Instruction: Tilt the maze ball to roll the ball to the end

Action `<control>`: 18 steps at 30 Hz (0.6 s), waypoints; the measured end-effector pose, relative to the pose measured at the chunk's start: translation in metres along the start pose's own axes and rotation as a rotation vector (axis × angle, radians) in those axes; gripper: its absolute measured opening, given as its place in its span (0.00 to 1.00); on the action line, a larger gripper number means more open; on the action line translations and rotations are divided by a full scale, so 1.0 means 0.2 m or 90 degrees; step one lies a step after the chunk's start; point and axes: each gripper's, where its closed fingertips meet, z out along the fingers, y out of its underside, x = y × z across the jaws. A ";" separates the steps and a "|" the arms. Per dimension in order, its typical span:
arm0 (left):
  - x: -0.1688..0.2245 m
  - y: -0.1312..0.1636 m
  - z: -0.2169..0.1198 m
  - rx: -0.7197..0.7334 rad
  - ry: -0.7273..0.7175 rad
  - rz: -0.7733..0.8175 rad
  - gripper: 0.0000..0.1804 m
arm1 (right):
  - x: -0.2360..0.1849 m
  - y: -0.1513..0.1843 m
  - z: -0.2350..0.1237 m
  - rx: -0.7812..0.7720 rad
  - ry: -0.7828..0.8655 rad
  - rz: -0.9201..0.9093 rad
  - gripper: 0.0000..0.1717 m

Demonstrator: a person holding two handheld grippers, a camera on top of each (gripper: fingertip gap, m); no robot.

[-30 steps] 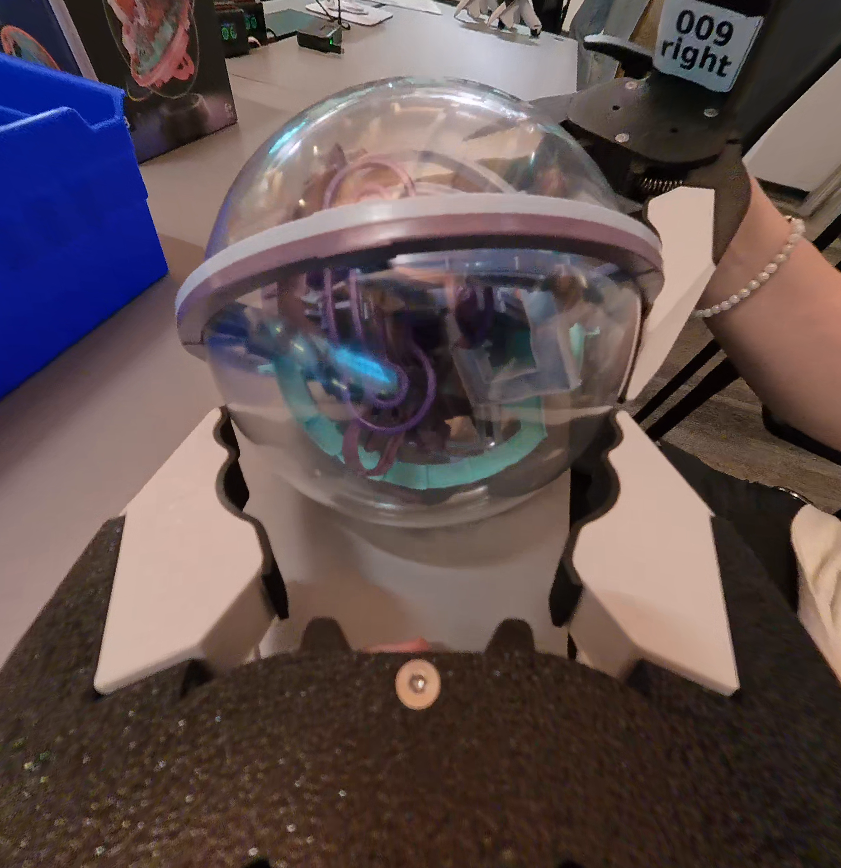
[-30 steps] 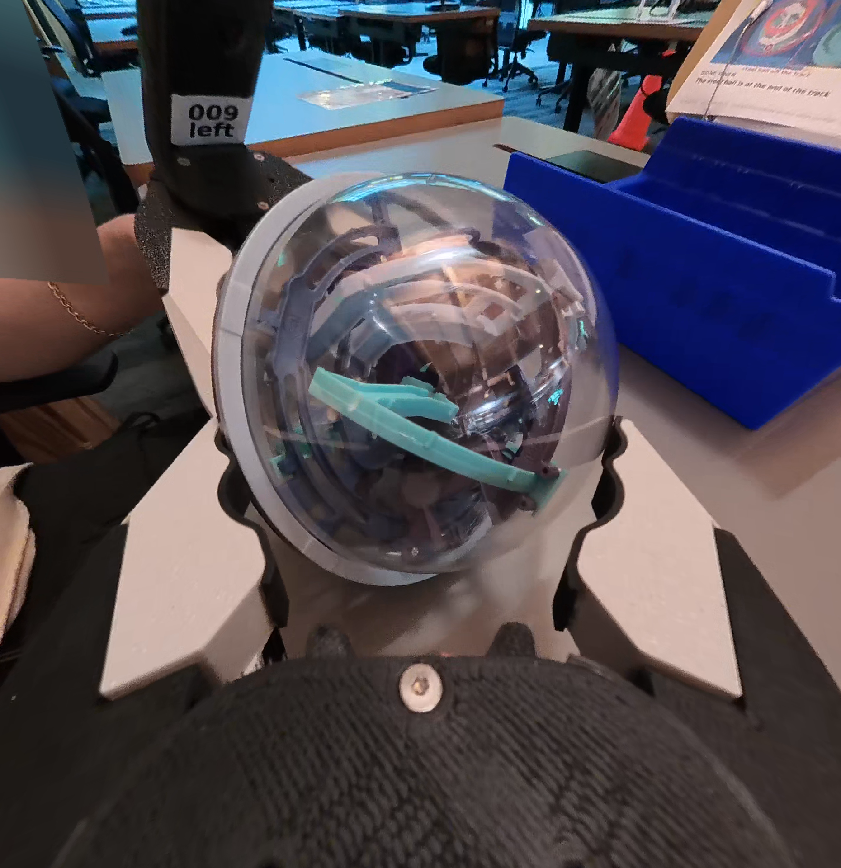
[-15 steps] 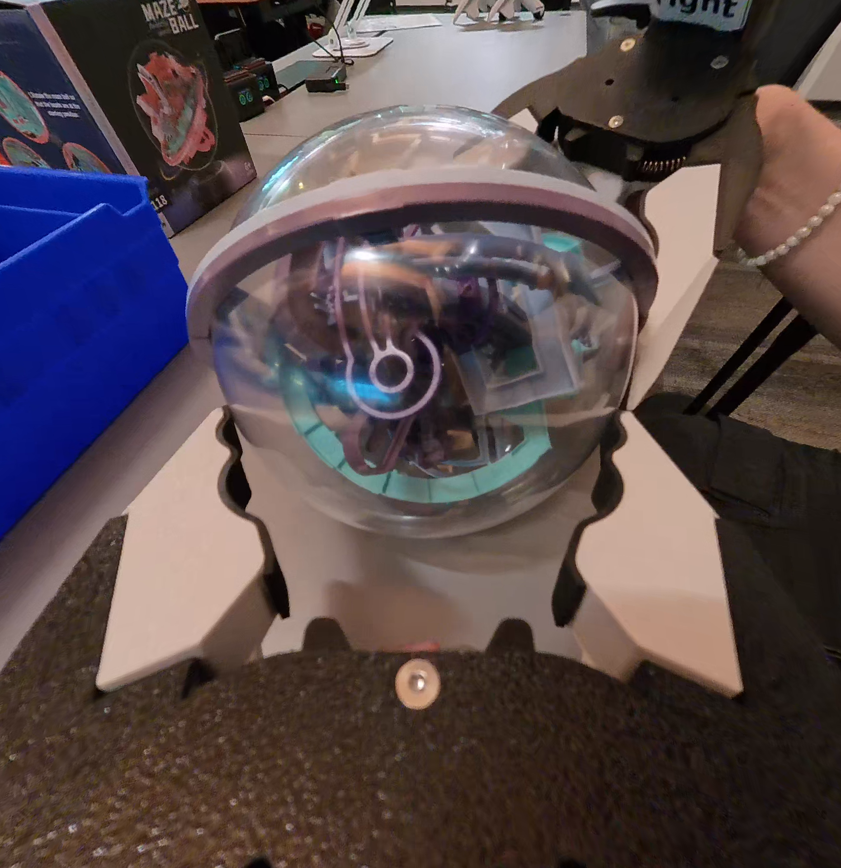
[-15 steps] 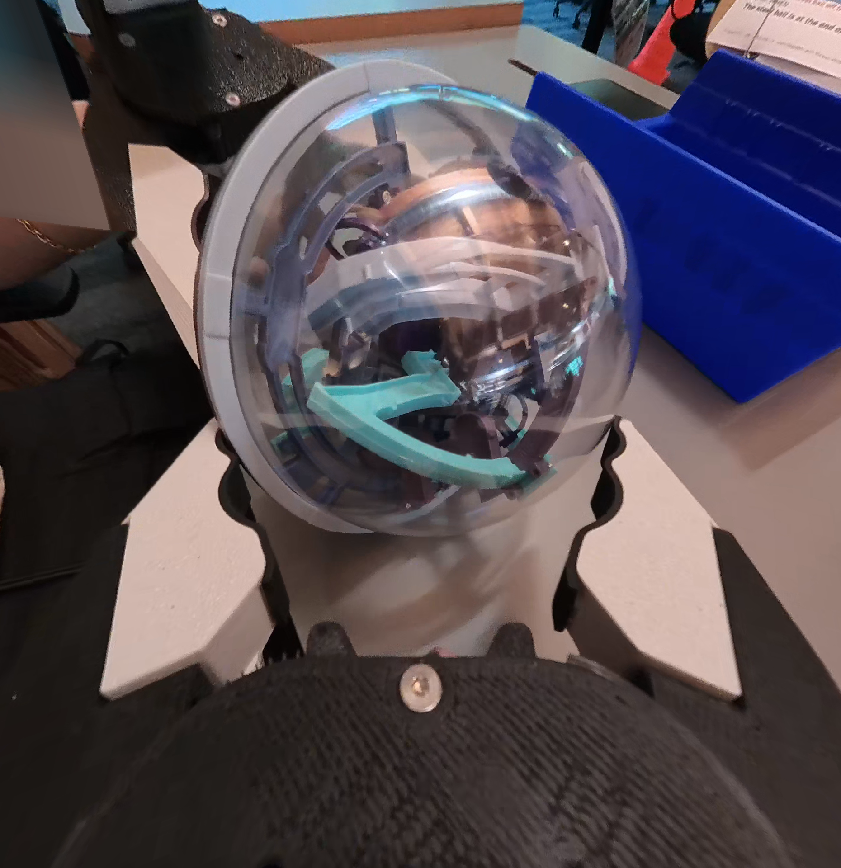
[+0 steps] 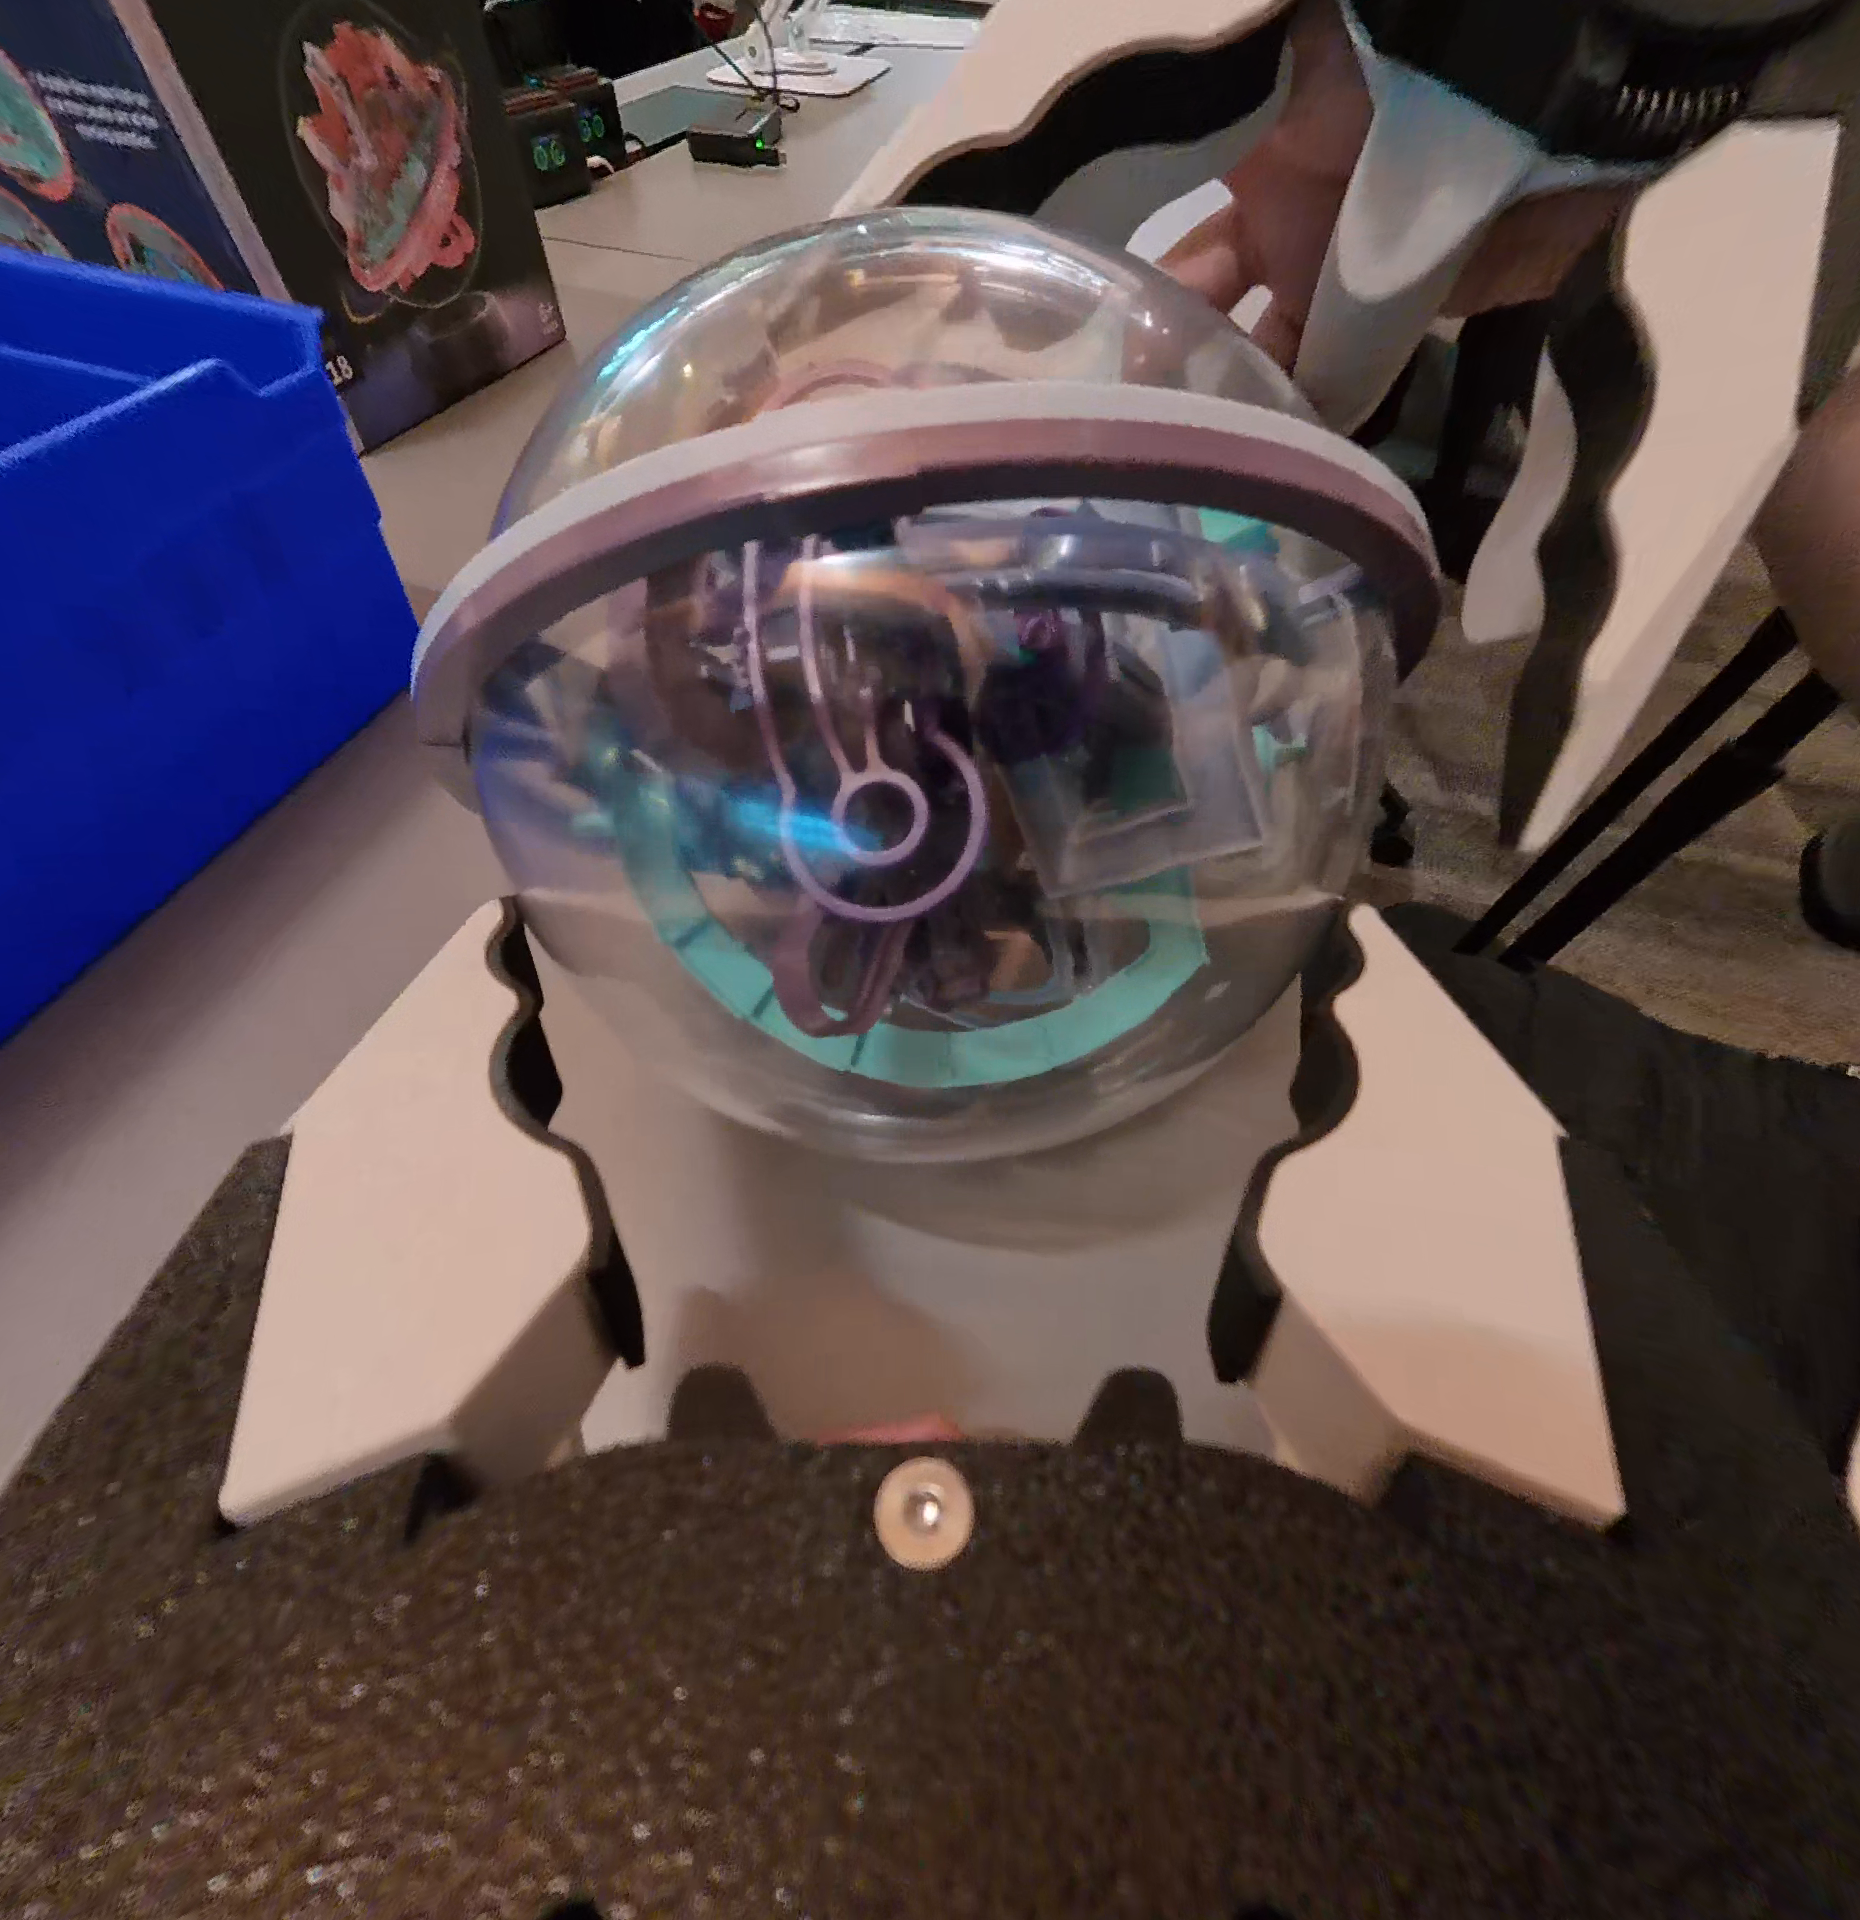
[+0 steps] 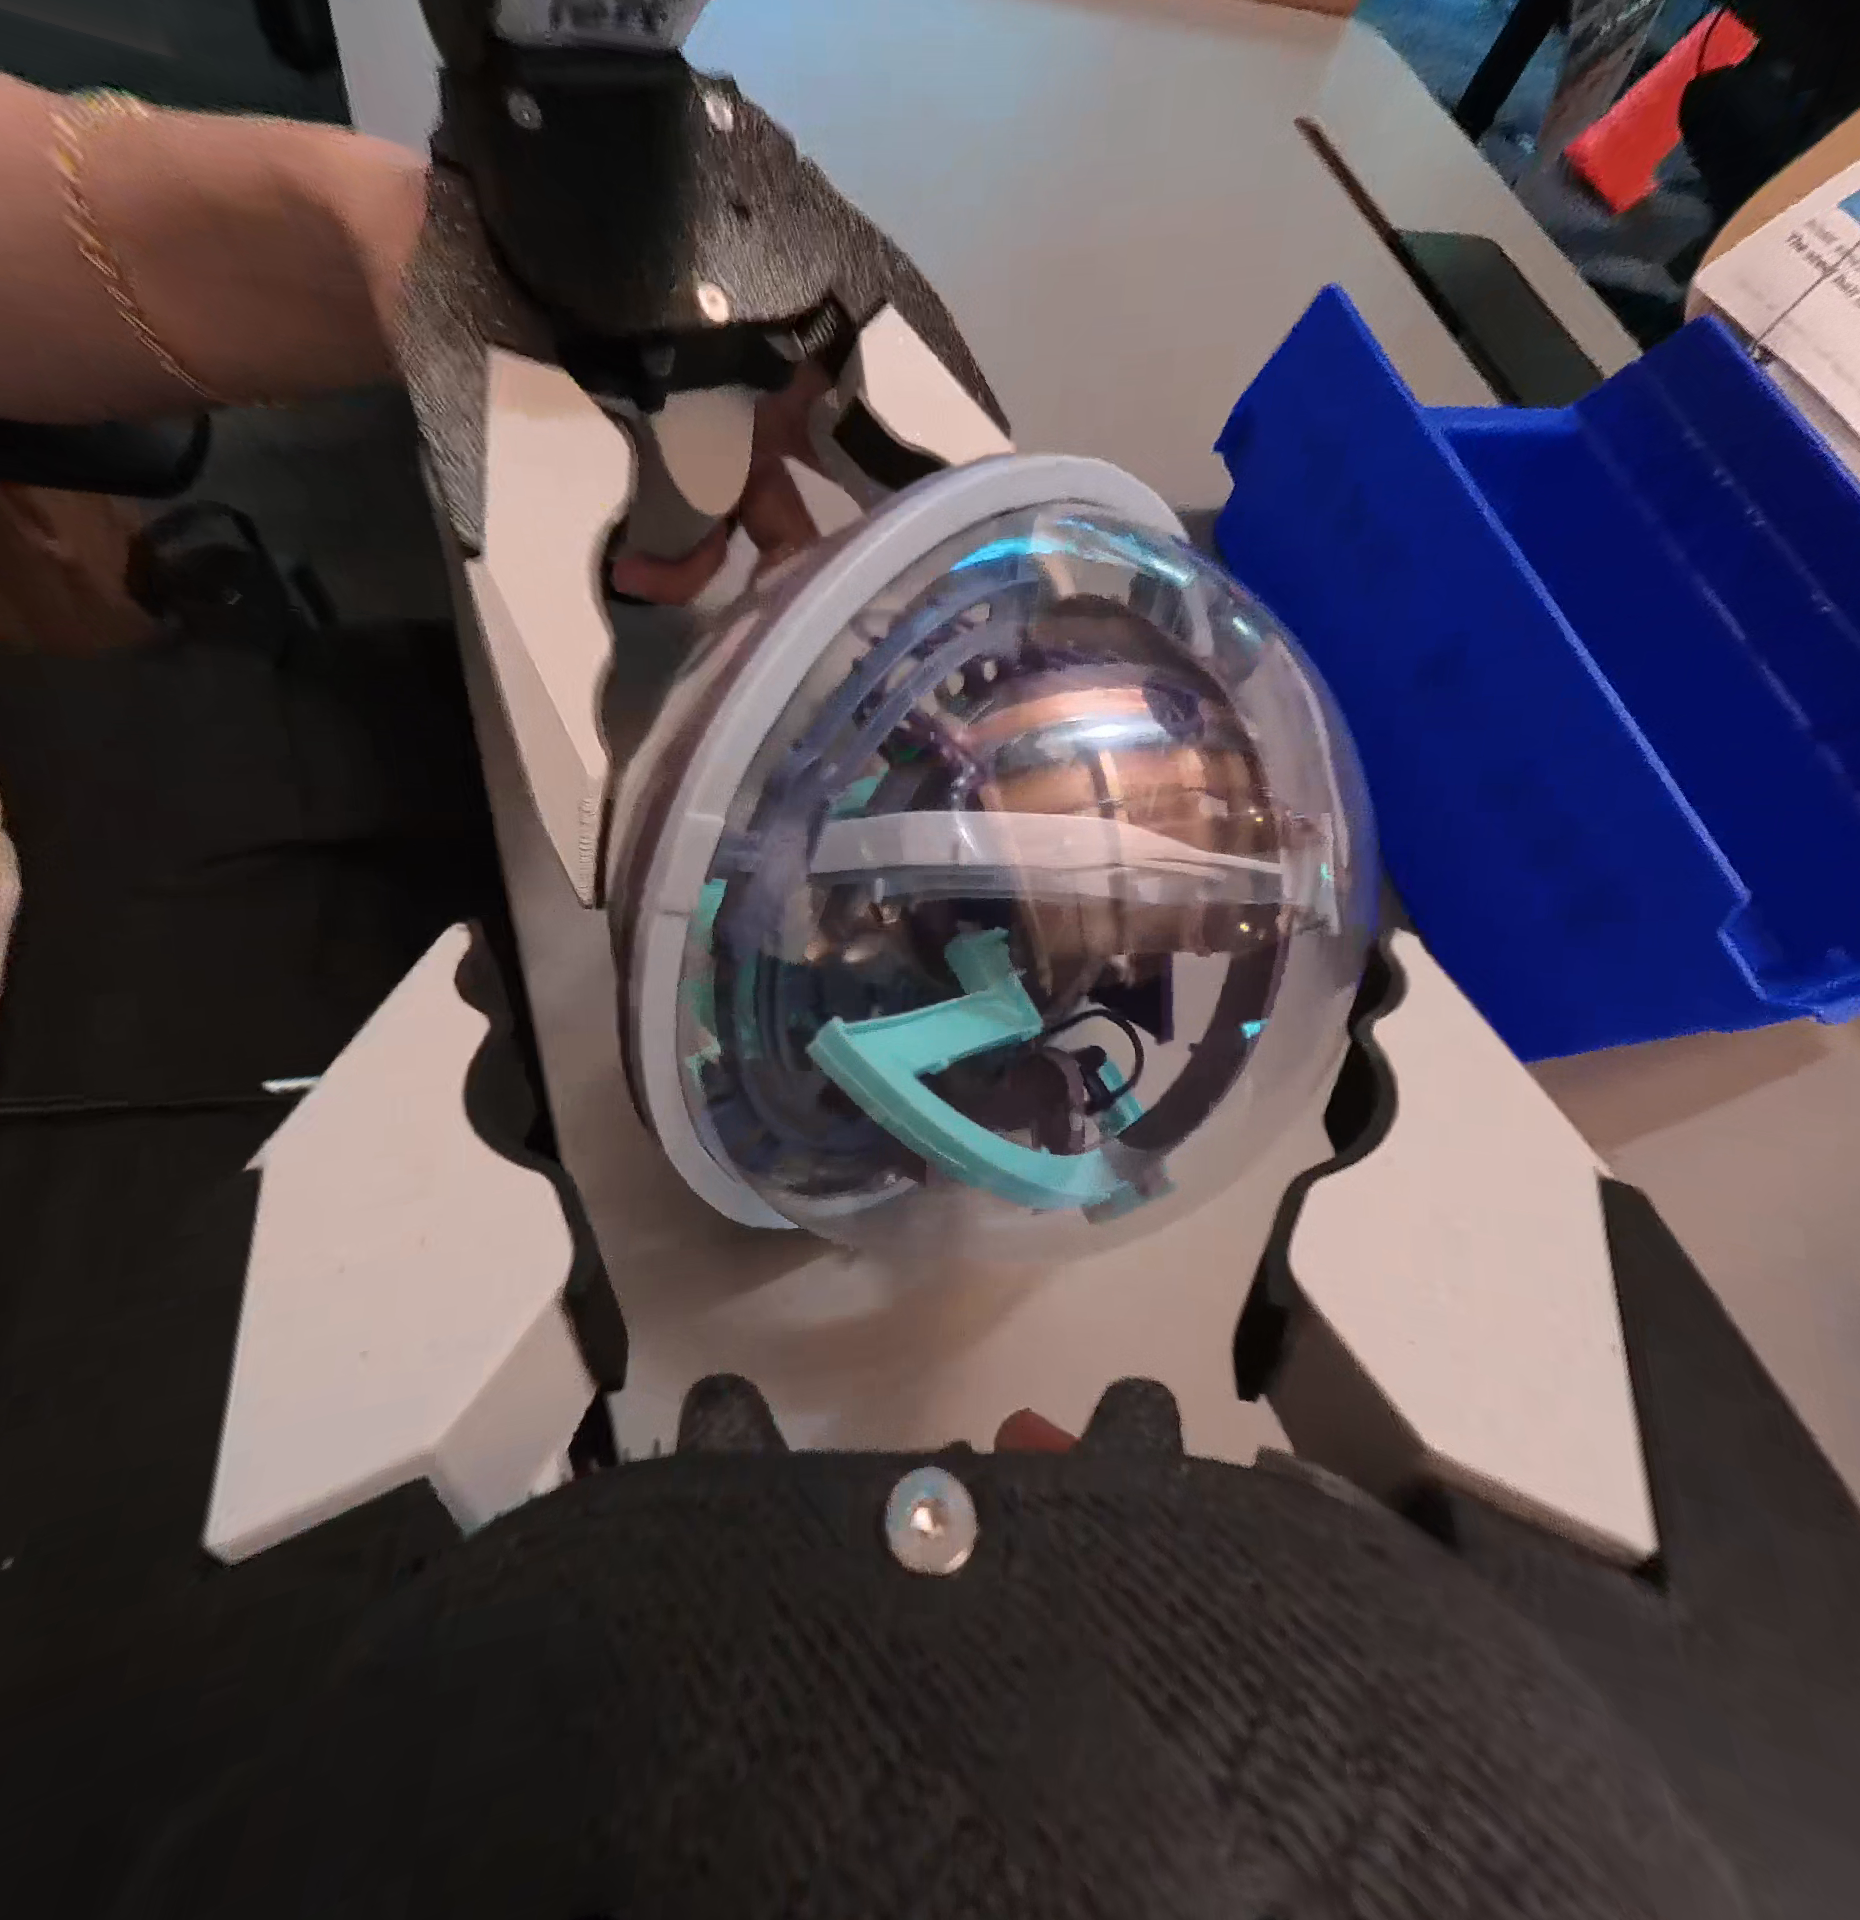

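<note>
The maze ball (image 5: 926, 675), a clear sphere with a grey and purple rim and teal and purple tracks inside, sits between my left gripper's (image 5: 926, 925) pads, which press on both its sides. In the right wrist view the ball (image 6: 1009, 883) lies between the fingers of my right gripper (image 6: 915, 945), which is open: the left pad (image 6: 490, 1039) stands clear of it. One left gripper finger (image 6: 531, 675) lies against the rim there. In the left wrist view a right gripper finger (image 5: 1653, 468) stands beside the ball. I cannot make out the small steel ball.
A blue bin (image 5: 157, 623) stands on the white table (image 5: 126, 1091) left of the ball; it is on the right in the right wrist view (image 6: 1580, 727). A dark printed box (image 5: 386, 187) stands behind it. A printed sheet (image 6: 1819, 260) lies at the far right. A person's arm (image 6: 178, 260) is at the upper left.
My right gripper has opened a little and drawn back from the ball, which it gripped before. The ball has turned, rim tilting. My left gripper keeps its hold.
</note>
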 end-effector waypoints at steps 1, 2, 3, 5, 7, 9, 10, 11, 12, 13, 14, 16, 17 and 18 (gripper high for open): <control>-0.01 0.00 0.00 0.004 -0.002 -0.021 0.78 | 0.02 0.02 0.02 -0.024 0.013 -0.014 0.89; -0.01 -0.01 0.01 0.010 -0.002 -0.044 0.78 | 0.04 0.05 0.03 -0.046 0.026 -0.023 0.89; -0.01 -0.01 0.01 0.014 0.000 -0.068 0.78 | 0.06 0.06 0.04 -0.058 0.039 -0.025 0.87; -0.01 0.00 0.03 0.014 0.004 -0.097 0.79 | 0.08 0.06 0.05 -0.048 0.045 -0.013 0.85; 0.00 0.00 0.04 0.021 0.013 -0.113 0.80 | 0.08 0.06 0.04 -0.033 0.050 -0.001 0.85; 0.00 0.01 0.04 0.028 0.025 -0.136 0.79 | 0.09 0.06 0.04 -0.014 0.064 0.014 0.85; 0.00 0.01 0.05 0.031 0.032 -0.150 0.79 | 0.09 0.06 0.04 -0.003 0.073 0.025 0.85; 0.00 0.01 0.05 0.033 0.040 -0.165 0.79 | 0.09 0.06 0.03 0.009 0.083 0.033 0.85; 0.01 0.01 0.06 0.033 0.049 -0.176 0.79 | 0.09 0.06 0.03 0.022 0.092 0.038 0.85; 0.02 0.02 0.06 0.031 0.059 -0.185 0.79 | 0.09 0.06 0.02 0.034 0.102 0.040 0.85; 0.03 0.03 0.07 0.029 0.069 -0.194 0.79 | 0.09 0.07 0.01 0.045 0.112 0.044 0.85; 0.04 0.03 0.08 0.030 0.081 -0.203 0.78 | 0.08 0.07 -0.01 0.062 0.132 0.057 0.85; 0.05 0.02 0.08 0.038 0.083 -0.199 0.78 | 0.08 0.08 -0.02 0.070 0.139 0.070 0.85; 0.05 0.01 0.08 0.047 0.085 -0.192 0.78 | 0.07 0.08 -0.03 0.077 0.143 0.083 0.84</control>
